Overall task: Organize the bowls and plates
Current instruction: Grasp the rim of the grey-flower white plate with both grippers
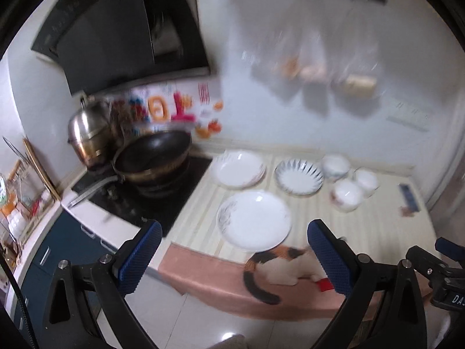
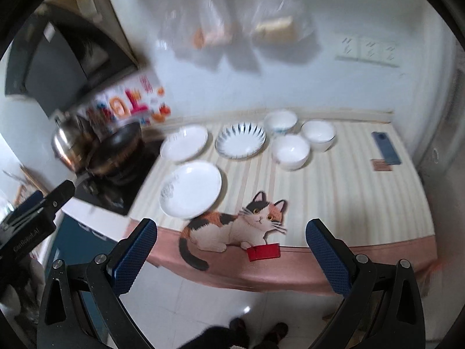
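On a striped cloth with a cat picture lie three plates and three white bowls. A white plate (image 1: 254, 220) (image 2: 191, 189) lies nearest. Behind it are a second white plate (image 1: 237, 169) (image 2: 184, 143) and a blue-rayed plate (image 1: 299, 176) (image 2: 240, 140). The bowls (image 1: 347, 195) (image 2: 291, 151) cluster to the right, including one (image 2: 318, 135) and one (image 2: 280, 121) at the back. My left gripper (image 1: 234, 245) is open and empty, above the front edge. My right gripper (image 2: 231, 244) is open and empty, also short of the counter.
A black wok (image 1: 152, 155) (image 2: 114, 145) and a steel kettle (image 1: 88, 128) stand on the stove at the left. A phone (image 2: 386, 148) and a small card (image 2: 381, 165) lie at the cloth's right. Plastic bags (image 1: 314, 69) hang on the wall.
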